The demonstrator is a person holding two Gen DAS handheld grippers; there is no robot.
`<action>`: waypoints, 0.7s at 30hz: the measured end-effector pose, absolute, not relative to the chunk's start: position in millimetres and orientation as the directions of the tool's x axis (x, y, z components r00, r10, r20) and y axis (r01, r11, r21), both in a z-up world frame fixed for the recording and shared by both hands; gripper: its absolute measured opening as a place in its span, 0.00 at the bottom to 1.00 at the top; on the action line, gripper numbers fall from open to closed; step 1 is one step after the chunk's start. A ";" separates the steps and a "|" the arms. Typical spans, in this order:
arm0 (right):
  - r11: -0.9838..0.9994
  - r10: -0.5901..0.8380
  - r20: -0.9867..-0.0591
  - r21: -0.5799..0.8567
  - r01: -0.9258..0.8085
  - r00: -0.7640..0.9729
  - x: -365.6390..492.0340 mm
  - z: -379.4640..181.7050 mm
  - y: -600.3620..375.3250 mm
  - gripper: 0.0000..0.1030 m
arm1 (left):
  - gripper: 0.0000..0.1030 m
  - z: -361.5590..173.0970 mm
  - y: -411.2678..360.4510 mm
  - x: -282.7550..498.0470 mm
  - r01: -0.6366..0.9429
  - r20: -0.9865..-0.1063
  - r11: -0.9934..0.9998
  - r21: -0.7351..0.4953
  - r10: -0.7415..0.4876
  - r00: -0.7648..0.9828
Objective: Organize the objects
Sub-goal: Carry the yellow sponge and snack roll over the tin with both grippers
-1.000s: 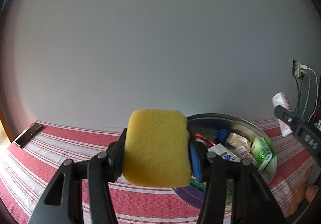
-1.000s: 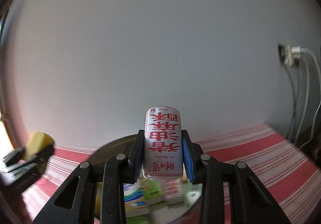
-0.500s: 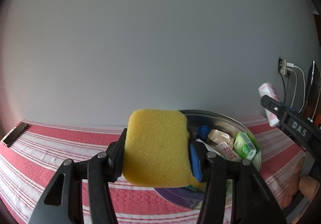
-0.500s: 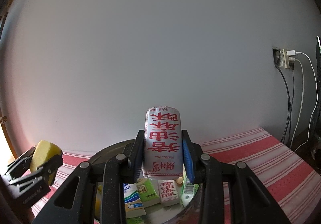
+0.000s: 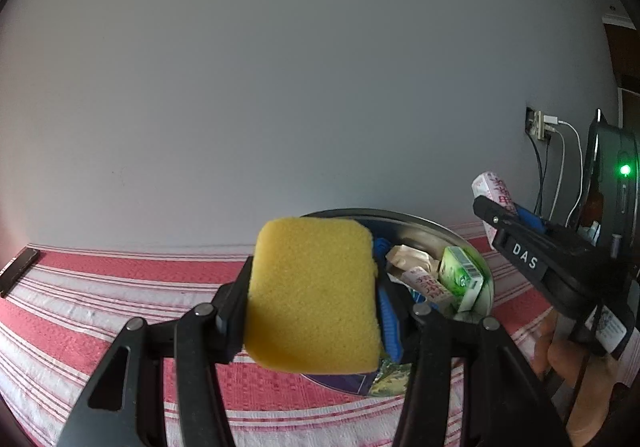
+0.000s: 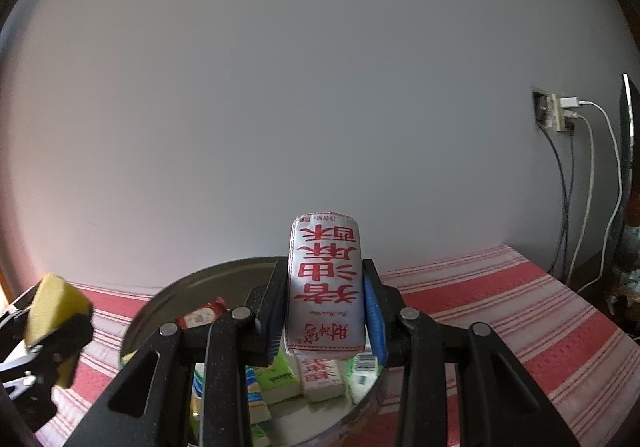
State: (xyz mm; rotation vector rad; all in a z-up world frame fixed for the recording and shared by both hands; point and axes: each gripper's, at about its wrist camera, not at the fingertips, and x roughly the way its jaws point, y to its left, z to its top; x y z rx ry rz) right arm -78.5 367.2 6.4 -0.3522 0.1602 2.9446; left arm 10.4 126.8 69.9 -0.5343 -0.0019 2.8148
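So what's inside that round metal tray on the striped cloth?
The metal tray holds small packets: a green carton, a red-and-white packet, a crumpled beige wrapper. The yellow sponge covers its left part.

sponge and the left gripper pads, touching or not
Touching. The left wrist view shows the sponge clamped in the left gripper, both pads pressed flat against its sides, above the striped cloth.

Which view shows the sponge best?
Left wrist: the sponge fills the centre, broad face on, clamped in the left gripper. Right wrist catches only the sponge's edge at far left, small and partly hidden by the fingers.
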 end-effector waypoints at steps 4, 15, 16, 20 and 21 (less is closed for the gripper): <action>-0.970 0.172 -0.261 0.121 -0.209 -0.950 -81.2 4.1 382.3 0.36 | 0.51 66.7 127.1 13.8 -0.296 -0.363 -0.954 -0.048 0.293 -0.885; -0.964 0.159 -0.275 0.163 -0.209 -0.948 -86.0 4.6 394.6 0.36 | 0.51 73.5 114.0 25.0 -0.244 -0.309 -0.970 -0.027 0.240 -0.920; -0.966 0.157 -0.269 0.159 -0.204 -0.950 -85.5 6.0 393.4 0.36 | 0.51 73.5 114.0 25.5 -0.239 -0.306 -0.971 -0.019 0.233 -0.923; -0.972 0.132 -0.248 0.157 -0.174 -0.960 -82.1 12.2 386.0 0.36 | 0.51 71.3 116.0 26.6 -0.230 -0.303 -0.973 0.010 0.217 -0.928; -0.974 0.131 -0.242 0.150 -0.170 -0.961 -80.7 13.1 383.3 0.36 | 0.51 71.0 118.7 26.5 -0.231 -0.302 -0.973 0.013 0.217 -0.928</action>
